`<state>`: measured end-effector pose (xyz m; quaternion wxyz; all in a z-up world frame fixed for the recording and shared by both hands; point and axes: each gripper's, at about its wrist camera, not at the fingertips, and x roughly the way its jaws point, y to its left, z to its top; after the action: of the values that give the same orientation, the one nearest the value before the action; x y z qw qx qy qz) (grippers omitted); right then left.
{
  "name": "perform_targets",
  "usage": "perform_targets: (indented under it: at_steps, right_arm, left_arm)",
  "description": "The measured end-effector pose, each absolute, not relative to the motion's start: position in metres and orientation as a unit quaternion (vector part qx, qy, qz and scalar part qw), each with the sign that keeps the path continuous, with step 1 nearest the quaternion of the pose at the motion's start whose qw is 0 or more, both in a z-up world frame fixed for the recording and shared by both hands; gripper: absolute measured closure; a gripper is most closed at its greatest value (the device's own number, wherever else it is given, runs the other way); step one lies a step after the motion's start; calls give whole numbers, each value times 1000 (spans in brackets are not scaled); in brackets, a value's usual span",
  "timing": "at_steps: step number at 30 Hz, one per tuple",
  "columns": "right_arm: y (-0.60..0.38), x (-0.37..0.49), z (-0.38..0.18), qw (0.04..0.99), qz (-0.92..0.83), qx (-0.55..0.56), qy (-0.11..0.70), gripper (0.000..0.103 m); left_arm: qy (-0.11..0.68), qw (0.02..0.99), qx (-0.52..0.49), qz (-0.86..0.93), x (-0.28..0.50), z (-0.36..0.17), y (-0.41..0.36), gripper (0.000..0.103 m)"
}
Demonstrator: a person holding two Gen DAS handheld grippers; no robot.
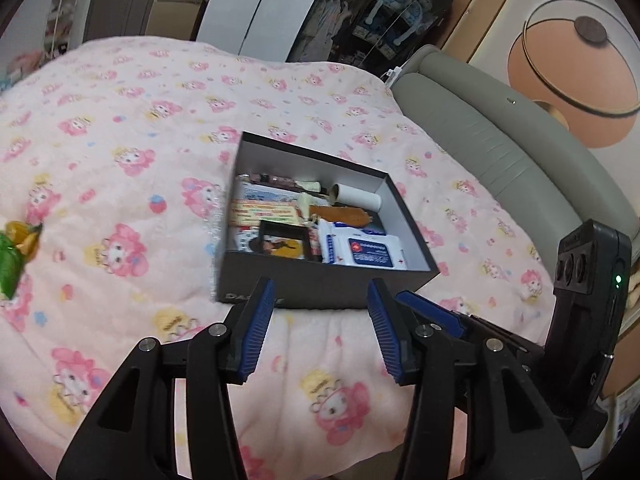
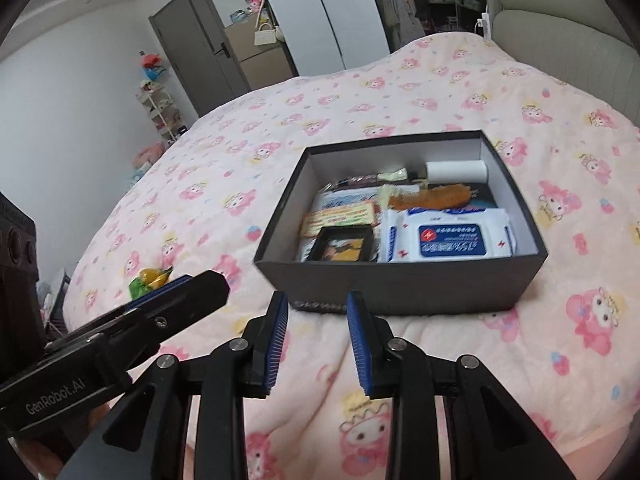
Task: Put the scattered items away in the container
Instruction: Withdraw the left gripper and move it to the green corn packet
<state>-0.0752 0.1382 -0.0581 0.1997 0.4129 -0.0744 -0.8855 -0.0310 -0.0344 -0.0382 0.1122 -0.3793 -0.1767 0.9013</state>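
Observation:
A dark grey box [image 1: 320,286] sits on the pink bed; it also shows in the right wrist view [image 2: 400,286]. Inside lie a white wipes pack [image 1: 366,250] [image 2: 446,240], a brown comb [image 1: 340,214] [image 2: 432,198], a white roll [image 1: 358,198] [image 2: 456,171], a black frame [image 1: 282,238] [image 2: 342,246] and printed cards. A green and yellow packet [image 1: 14,246] [image 2: 150,278] lies loose on the bed, left of the box. My left gripper [image 1: 320,328] is open and empty, just in front of the box. My right gripper [image 2: 318,340] is open and empty, beside it.
The pink cartoon-print blanket [image 1: 120,140] [image 2: 580,320] covers the bed. A grey padded headboard [image 1: 500,148] [image 2: 560,28] runs along the right. A door, shelves and a wardrobe stand beyond the bed. The left gripper's body [image 2: 120,332] crosses the right wrist view's lower left.

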Motion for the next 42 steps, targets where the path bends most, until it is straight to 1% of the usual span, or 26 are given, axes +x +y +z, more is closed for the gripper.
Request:
perform_targets:
  at_steps: [3,4,5,8,12,14,20,31,35,38,42]
  right_arm:
    - [130,-70,-59,199,-886,413,-65,69]
    - [127,-68,-59,196,-888,412,-60,64]
    - [124,-66,-57,194,-890,409,-54,62]
    - [113,-59,-55,201,-892,402,-44,61]
    - [90,-52,-57,222,-886,405,-29,60]
    - [78,-49,-60,228,-884,408,-20,59]
    - [34,-43,-71,251,-872,420,12,59]
    - [-83,-56,-90,332,-838,429,63,59]
    - [-120,-68,-103,349,-824,441,67,59]
    - [-141,-80,-115,351,-816,455,63,59]
    - [-163,-94,-127,351,-811,465,56,59]
  left_arm:
    - [-155,95,-382,906,-18,-39,-42,54]
    - [-148,89,-384,907,-14,-40,-45,54]
    - [-143,84,-385,908,-10,-42,-48,54]
    - [-139,71,-384,910,3,-45,-59,54]
    - [-154,59,-384,908,12,-52,-79,54]
    - [-160,50,-380,909,16,-54,-91,52]
    - [-190,15,-375,907,28,-65,-132,52]
    - [-271,-94,-350,892,41,-95,-237,52]
    - [-294,-132,-340,884,32,-114,-272,52]
    - [-323,-190,-329,867,19,-134,-299,52]
    - [-363,-220,-330,843,-5,-166,-332,52]
